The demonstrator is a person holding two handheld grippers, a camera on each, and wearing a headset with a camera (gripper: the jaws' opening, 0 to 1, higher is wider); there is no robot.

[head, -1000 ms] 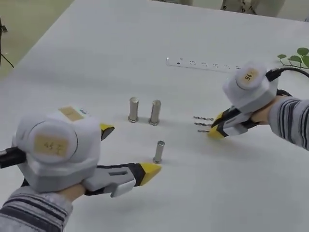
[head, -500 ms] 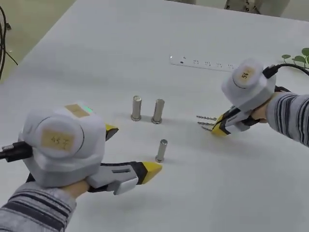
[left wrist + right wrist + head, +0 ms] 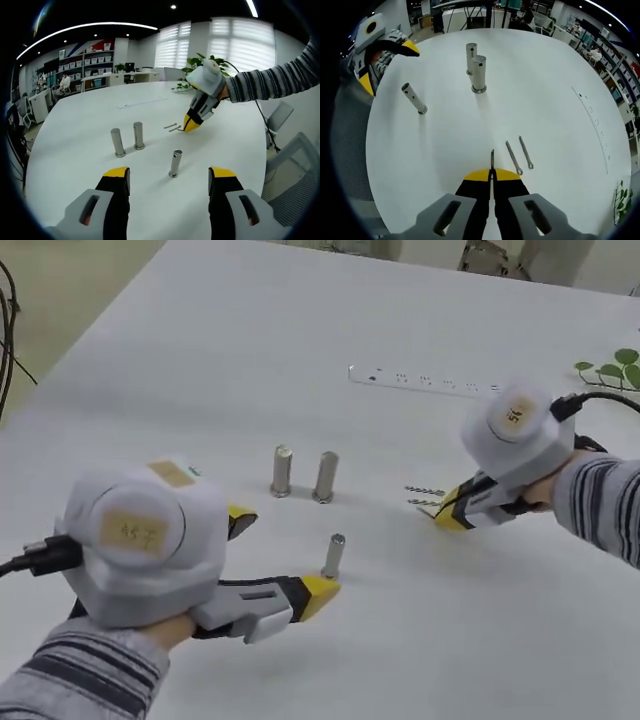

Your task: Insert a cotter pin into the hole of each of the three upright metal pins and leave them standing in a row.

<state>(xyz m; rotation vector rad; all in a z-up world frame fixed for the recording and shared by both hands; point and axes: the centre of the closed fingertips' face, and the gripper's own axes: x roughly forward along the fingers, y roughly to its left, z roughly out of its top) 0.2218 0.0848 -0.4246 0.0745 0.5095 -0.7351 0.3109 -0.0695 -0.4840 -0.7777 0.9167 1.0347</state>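
Three upright metal pins stand on the white table: two side by side [image 3: 282,471] [image 3: 325,477] and one nearer [image 3: 334,556]. My left gripper [image 3: 280,555] is open, and the near pin [image 3: 175,163] stands just ahead of the gap between its jaws [image 3: 170,175]. My right gripper [image 3: 450,517] is shut on a thin cotter pin [image 3: 491,159] that sticks out past its tips [image 3: 491,172]. Whether this cotter pin is off the table, I cannot tell. Two more cotter pins [image 3: 513,157] [image 3: 525,151] lie loose just to its right.
A white power strip [image 3: 420,379] lies across the far side of the table. Green plant leaves [image 3: 612,365] show at the far right edge. Bare tabletop [image 3: 200,360] stretches around the pins. The right gripper [image 3: 194,120] shows beyond the pins in the left gripper view.
The head camera has shifted a little. My left gripper has crept slightly closer to the near pin. My right gripper stays at the cotter pins.
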